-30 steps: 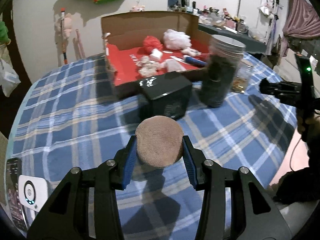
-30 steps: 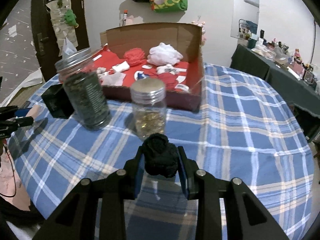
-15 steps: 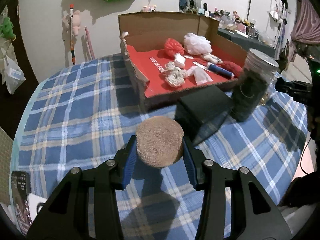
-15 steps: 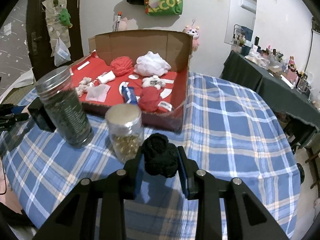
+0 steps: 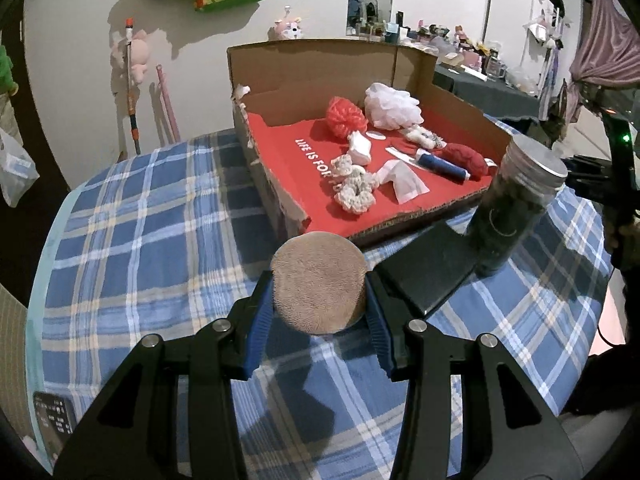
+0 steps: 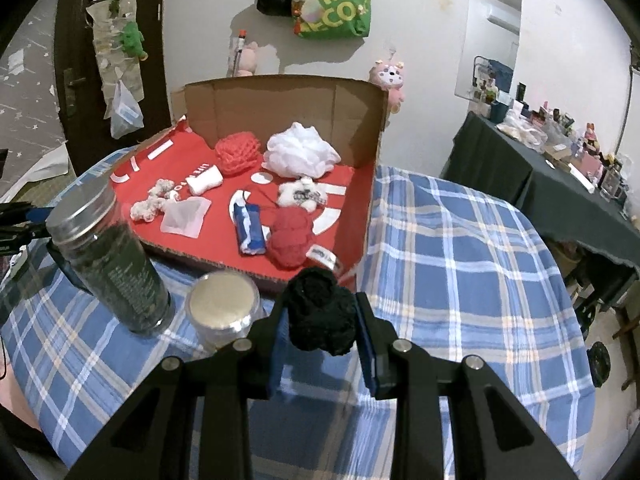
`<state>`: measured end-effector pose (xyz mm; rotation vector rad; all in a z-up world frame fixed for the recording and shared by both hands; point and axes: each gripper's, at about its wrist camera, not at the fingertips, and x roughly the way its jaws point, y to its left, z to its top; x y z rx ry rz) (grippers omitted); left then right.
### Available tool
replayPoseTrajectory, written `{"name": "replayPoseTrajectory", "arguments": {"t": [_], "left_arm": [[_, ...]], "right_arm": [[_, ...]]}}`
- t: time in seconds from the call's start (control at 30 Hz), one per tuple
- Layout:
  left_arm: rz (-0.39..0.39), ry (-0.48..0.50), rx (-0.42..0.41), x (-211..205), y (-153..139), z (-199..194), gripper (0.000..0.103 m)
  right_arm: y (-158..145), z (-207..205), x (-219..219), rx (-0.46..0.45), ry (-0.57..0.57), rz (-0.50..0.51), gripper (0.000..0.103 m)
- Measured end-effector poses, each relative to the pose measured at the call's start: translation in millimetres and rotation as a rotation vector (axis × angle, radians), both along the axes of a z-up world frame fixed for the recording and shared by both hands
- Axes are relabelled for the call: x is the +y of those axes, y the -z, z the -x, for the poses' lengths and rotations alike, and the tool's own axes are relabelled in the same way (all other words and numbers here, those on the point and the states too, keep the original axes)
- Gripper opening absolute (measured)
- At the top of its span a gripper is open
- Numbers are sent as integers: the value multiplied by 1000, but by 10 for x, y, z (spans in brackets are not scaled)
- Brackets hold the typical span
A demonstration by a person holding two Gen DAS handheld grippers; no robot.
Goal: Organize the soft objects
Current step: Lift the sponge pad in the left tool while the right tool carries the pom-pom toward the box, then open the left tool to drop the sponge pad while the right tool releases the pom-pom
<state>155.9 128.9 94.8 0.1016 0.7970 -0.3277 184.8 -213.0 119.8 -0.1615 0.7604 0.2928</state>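
Above the near table edge: left gripper [image 5: 319, 312] pinching a tan puff [image 5: 319, 280], right gripper [image 6: 322, 334] pinching a black scrunchie [image 6: 320, 312]. We should carry both over the box [image 6: 280, 100] rim, onto bare red lining, clear of the jars [image 6: 108, 256].

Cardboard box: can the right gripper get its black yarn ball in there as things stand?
Probably yes. The right gripper, shut on the black yarn ball, faces the cardboard box at its low open front edge. The small jar stands to one side, not across the path.
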Motion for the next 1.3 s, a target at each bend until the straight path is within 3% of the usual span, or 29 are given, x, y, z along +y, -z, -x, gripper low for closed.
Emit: {"name": "replayPoseTrajectory", "arguments": {"t": [0.37, 0.7, 1.0, 1.3], "left_arm": [[21, 57, 8, -118, -184, -327, 42], [43, 92, 94, -422, -330, -1084, 42], [-59, 73, 195, -789, -177, -1765, 42], [-200, 26, 276, -957, 107, -2161, 42]], "right_arm": [[-155, -270, 136, -7, -70, 12, 33], [-324, -869, 482, 65, -168, 16, 33], [-185, -1544, 1075, 229, -256, 57, 33], [256, -2030, 1536, 381, -286, 174, 33]]}}
